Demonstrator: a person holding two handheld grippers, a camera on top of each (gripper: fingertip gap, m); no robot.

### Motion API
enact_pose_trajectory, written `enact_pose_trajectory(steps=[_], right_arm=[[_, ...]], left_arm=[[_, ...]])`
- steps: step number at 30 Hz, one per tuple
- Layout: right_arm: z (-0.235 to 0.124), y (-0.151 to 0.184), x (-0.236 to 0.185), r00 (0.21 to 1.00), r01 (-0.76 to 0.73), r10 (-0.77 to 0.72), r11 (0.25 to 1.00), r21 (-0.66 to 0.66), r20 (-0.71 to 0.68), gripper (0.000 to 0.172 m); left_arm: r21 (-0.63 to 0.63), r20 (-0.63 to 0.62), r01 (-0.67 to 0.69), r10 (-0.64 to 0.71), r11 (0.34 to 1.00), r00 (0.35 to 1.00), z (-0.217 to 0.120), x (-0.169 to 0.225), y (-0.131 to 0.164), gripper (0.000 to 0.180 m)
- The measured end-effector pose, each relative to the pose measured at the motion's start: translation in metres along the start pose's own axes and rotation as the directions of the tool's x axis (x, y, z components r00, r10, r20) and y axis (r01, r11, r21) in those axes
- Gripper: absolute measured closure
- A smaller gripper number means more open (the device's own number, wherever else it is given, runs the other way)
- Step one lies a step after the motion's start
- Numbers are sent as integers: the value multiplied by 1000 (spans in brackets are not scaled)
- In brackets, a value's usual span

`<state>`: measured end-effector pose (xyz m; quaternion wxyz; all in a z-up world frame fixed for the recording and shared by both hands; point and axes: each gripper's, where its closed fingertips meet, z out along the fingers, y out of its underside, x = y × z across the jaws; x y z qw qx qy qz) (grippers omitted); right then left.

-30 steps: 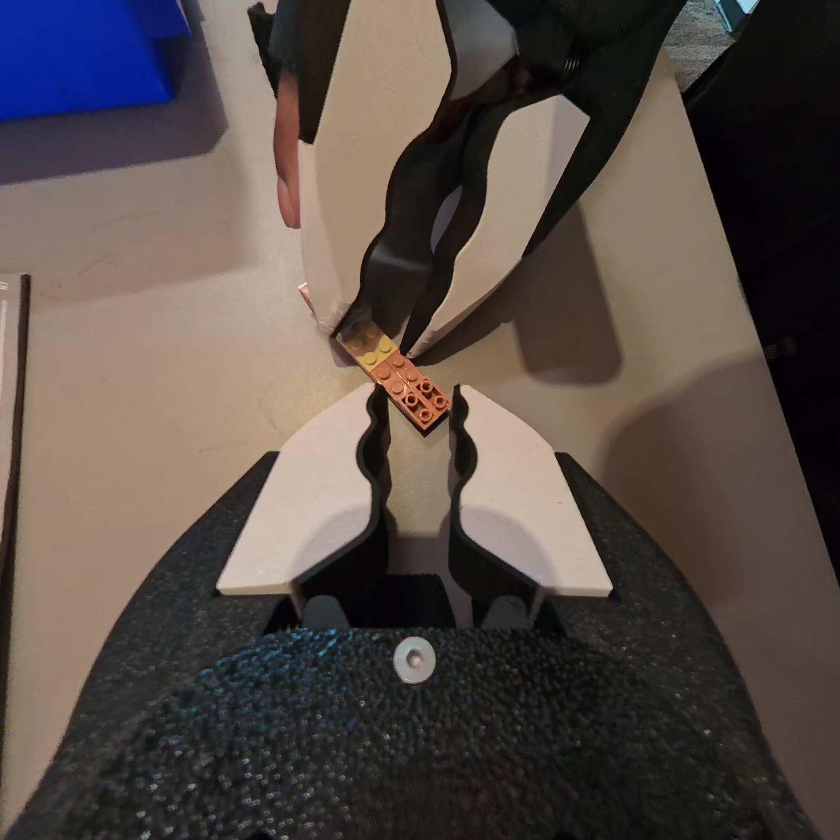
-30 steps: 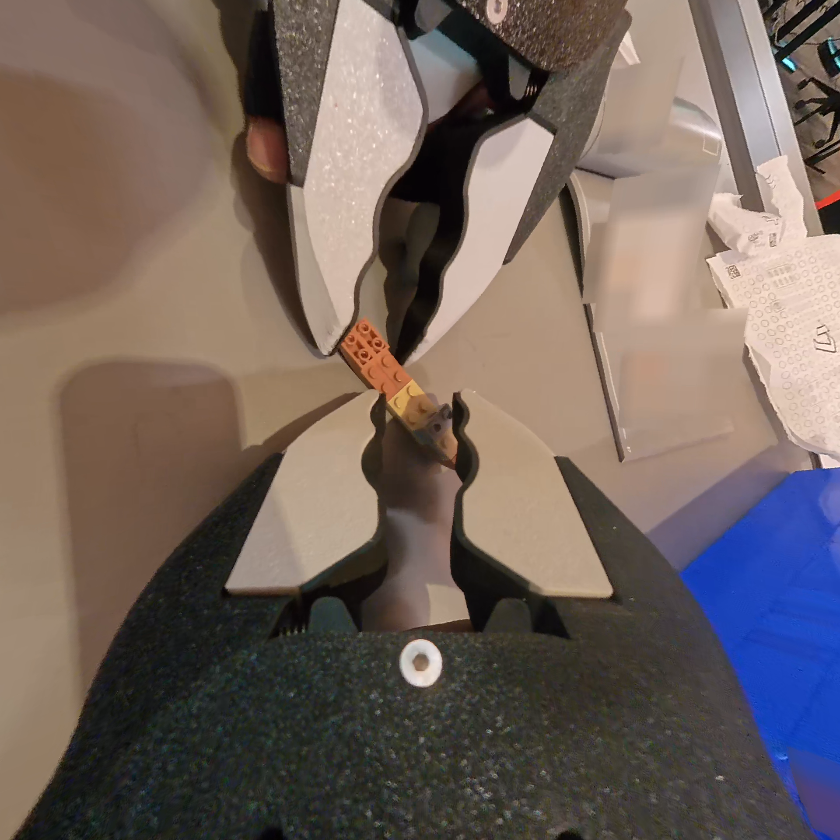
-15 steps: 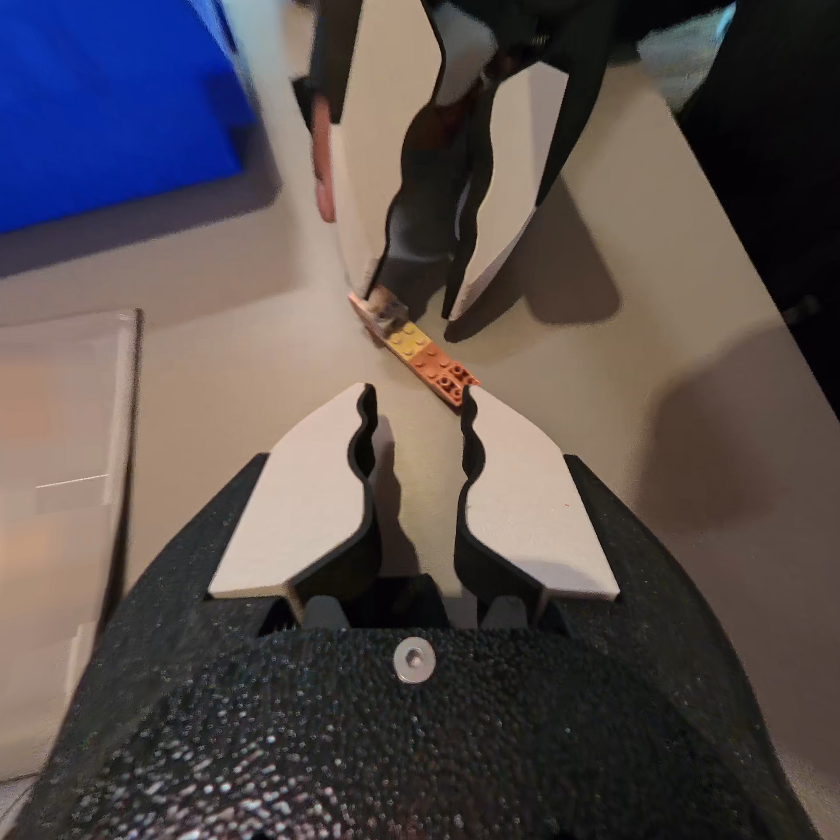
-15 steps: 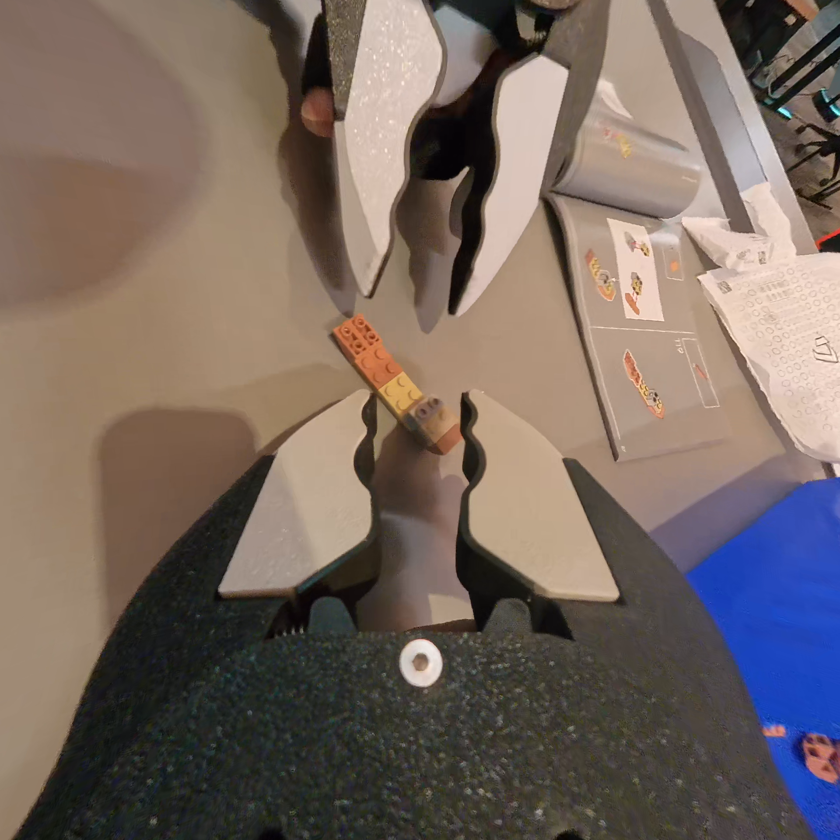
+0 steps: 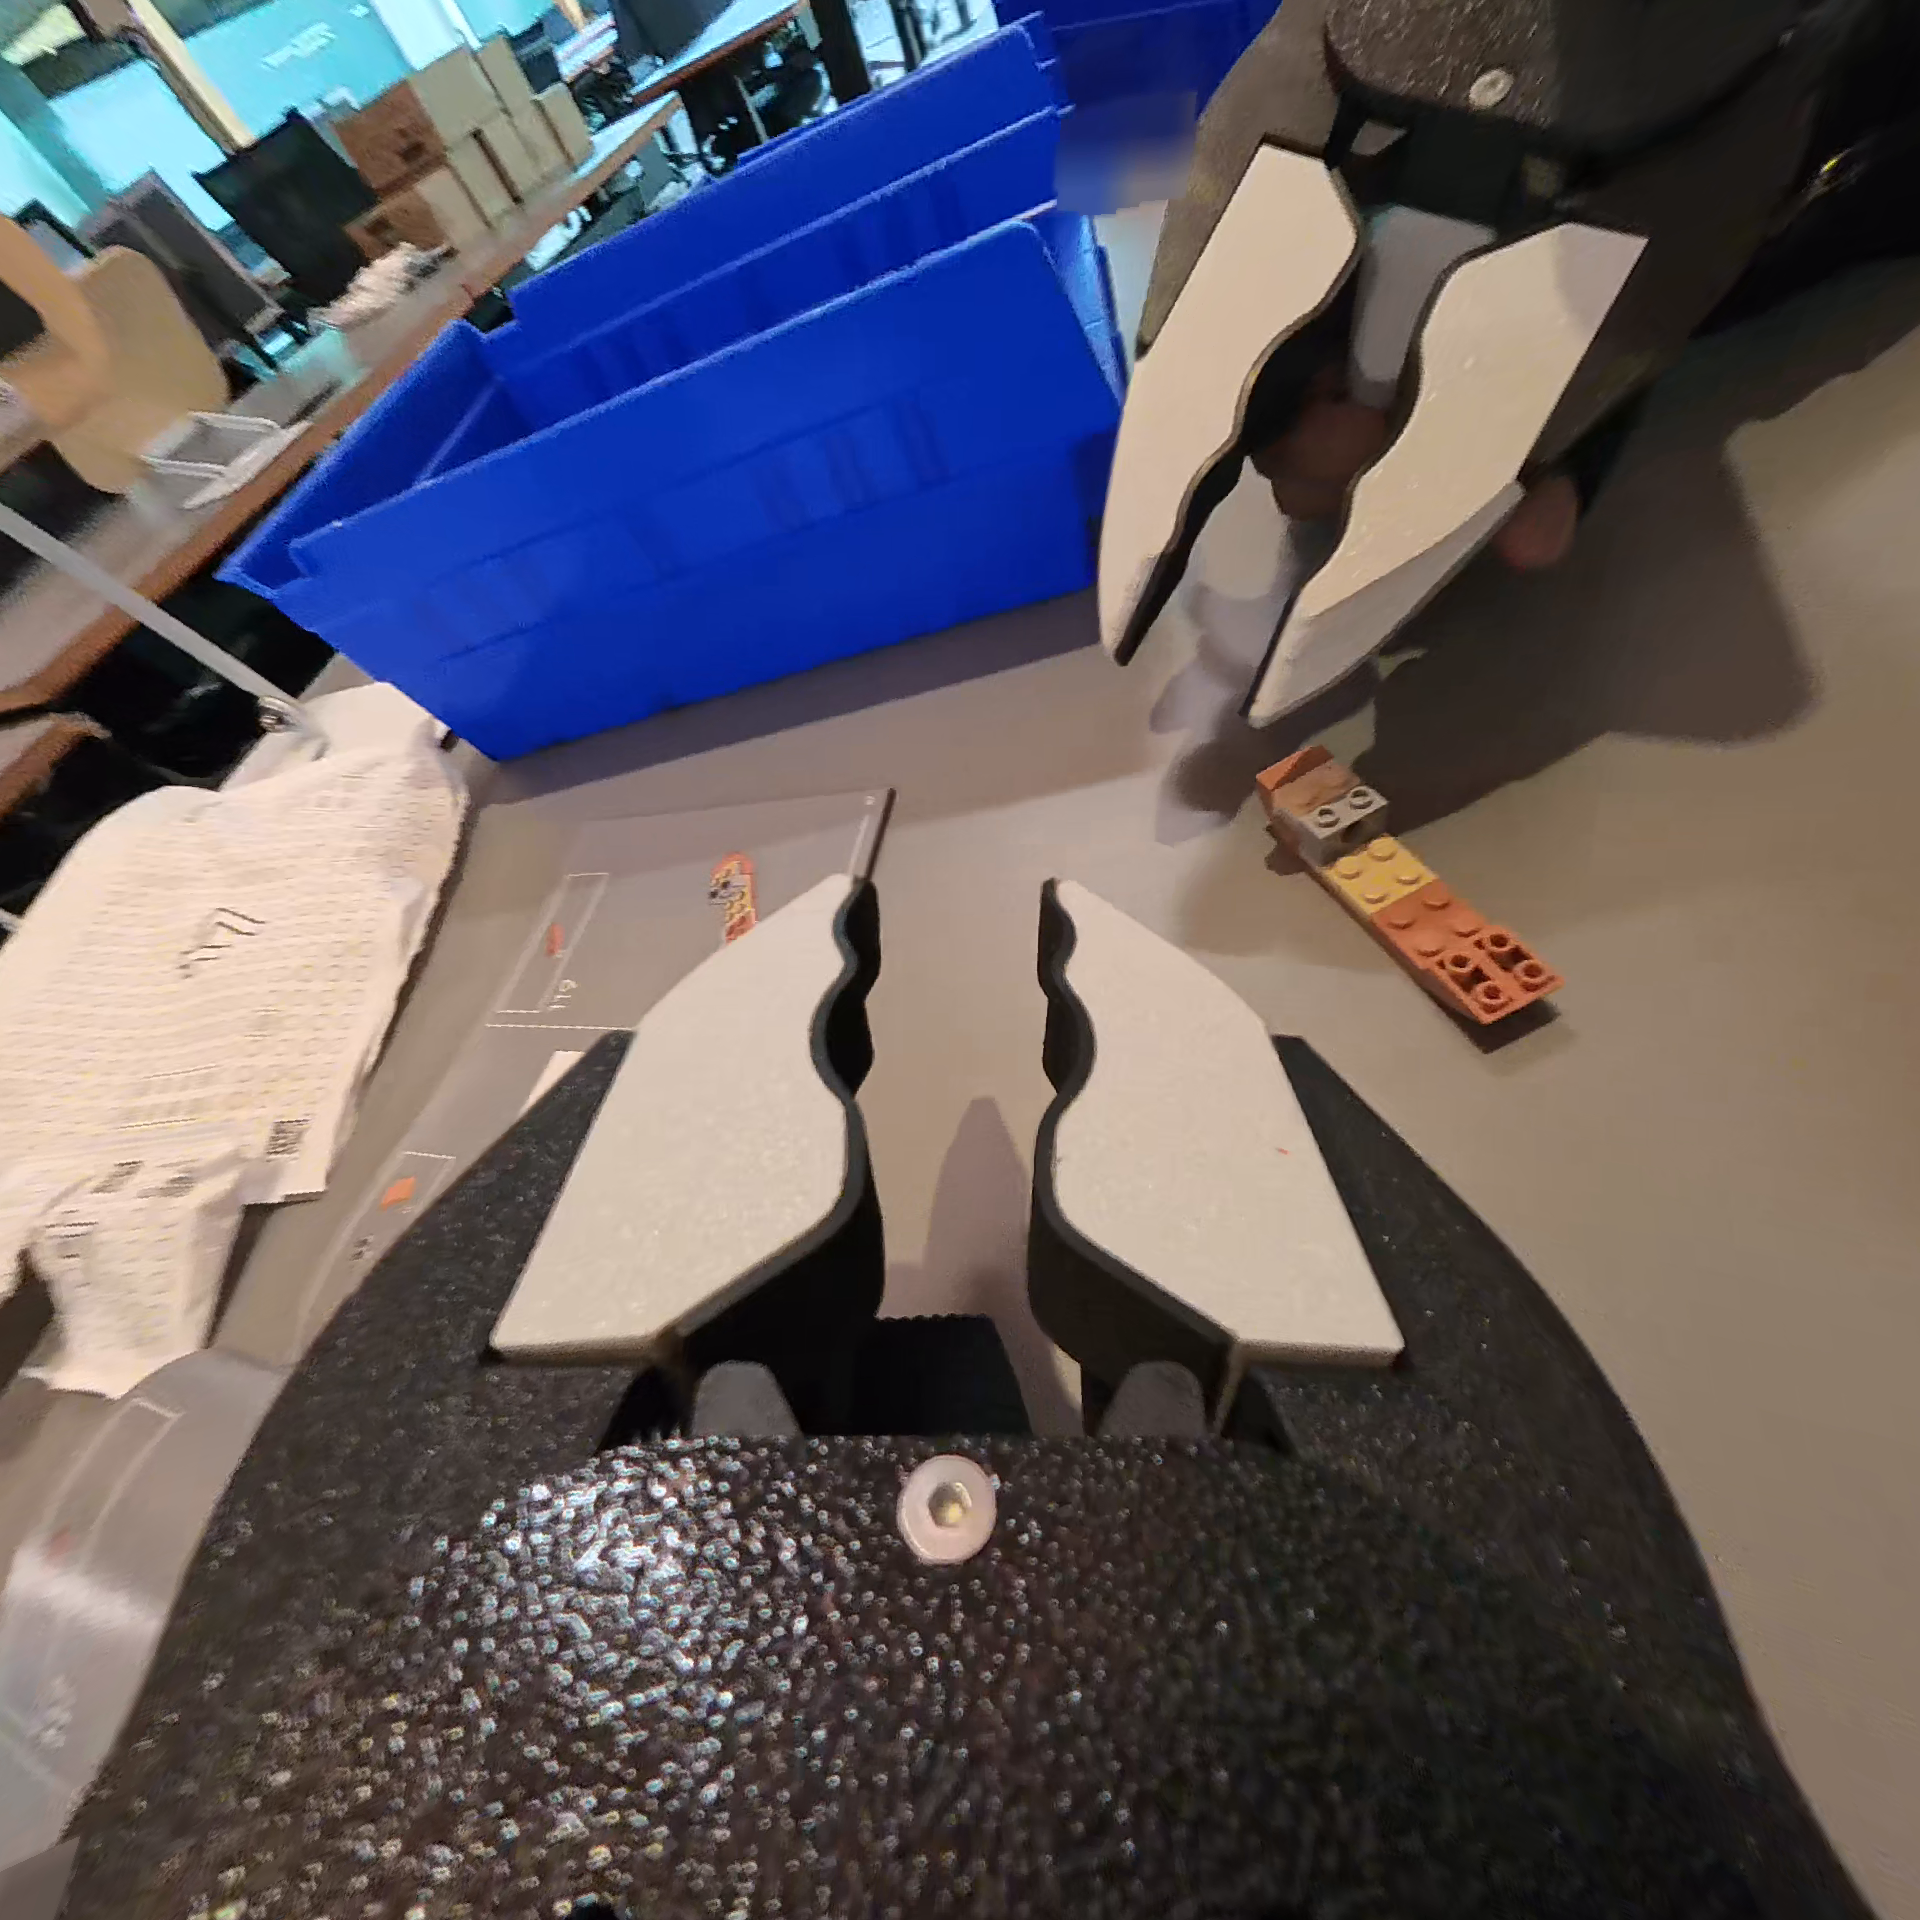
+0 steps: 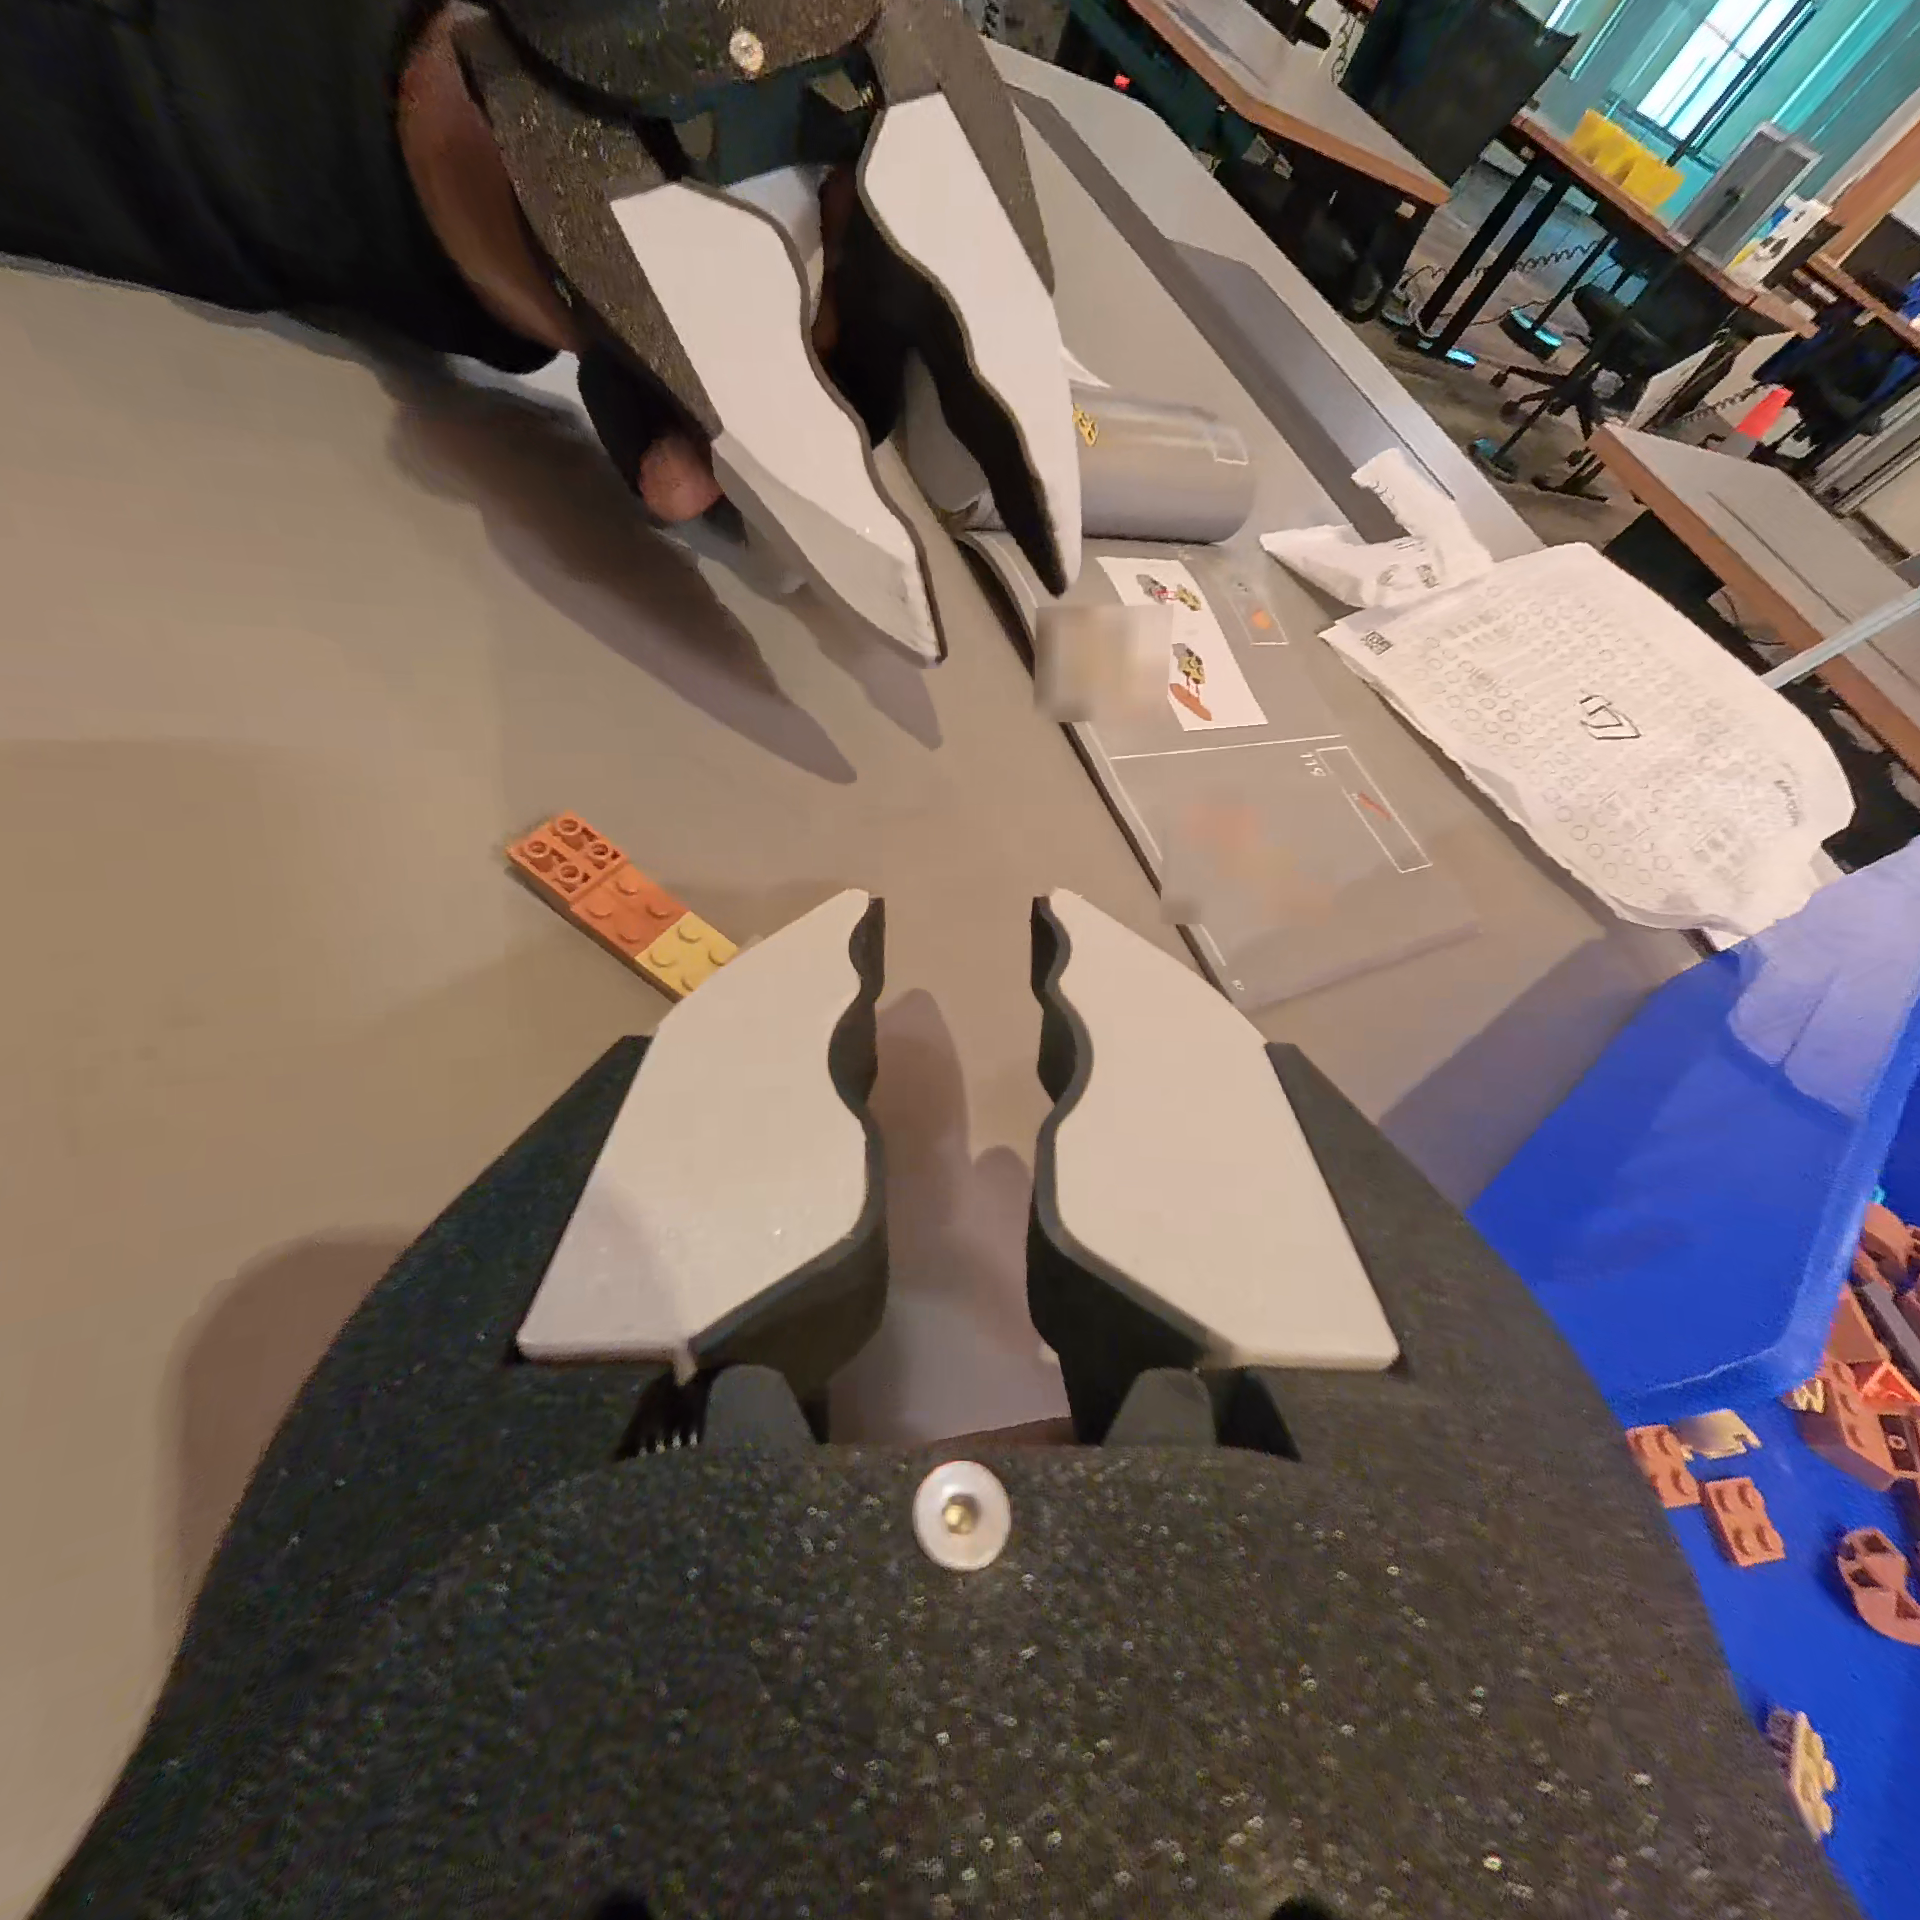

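I find both the left hand-held gripper (image 5: pixel 956 904) and the right hand-held gripper (image 6: pixel 956 914) parted and holding nothing, the brick strip (image 5: pixel 1413 904) lying free on the bench (image 5: pixel 1662 1195) near them, untouched.

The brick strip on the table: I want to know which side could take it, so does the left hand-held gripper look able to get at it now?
Probably yes. The left hand-held gripper is open and holds nothing, and the brick strip lies free on the table, with bare surface between them. The right hand-held gripper hovers above its far end, not touching.
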<state>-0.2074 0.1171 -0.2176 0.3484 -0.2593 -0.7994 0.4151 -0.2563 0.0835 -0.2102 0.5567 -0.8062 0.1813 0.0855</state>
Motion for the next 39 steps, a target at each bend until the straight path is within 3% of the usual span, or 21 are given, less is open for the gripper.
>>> enact_pose_trajectory(steps=[8, 14, 18, 23, 27, 39], right_arm=[[2, -5, 6, 999, -25, 25, 999, 24, -28, 145], [-3, -25, 18, 998, -27, 32, 995, 92, -60, 155], [6, -20, 17, 999, -21, 23, 997, 74, -24, 154], [11, -6, 10, 1000, 29, -29, 999, 27, 10, 154], [10, 1, 7, 998, 65, -65, 998, 5, 19, 155], [6, 15, -1, 982, 191, -190, 980, -55, 18, 155]], left_arm=[[-12, 76, 49, -48, 999, 996, 1, -13, 3, 158], [-2, 86, 99, -99, 995, 991, 6, -22, -1, 165], [-134, 114, 3, 12, 991, 993, 13, -40, -2, 154], [-309, -55, -74, 60, 948, 997, 37, -40, -8, 143], [-427, -165, -106, 39, 898, 986, 62, -43, 7, 134], [-490, -269, -112, -28, 865, 963, 82, -50, 34, 130]])
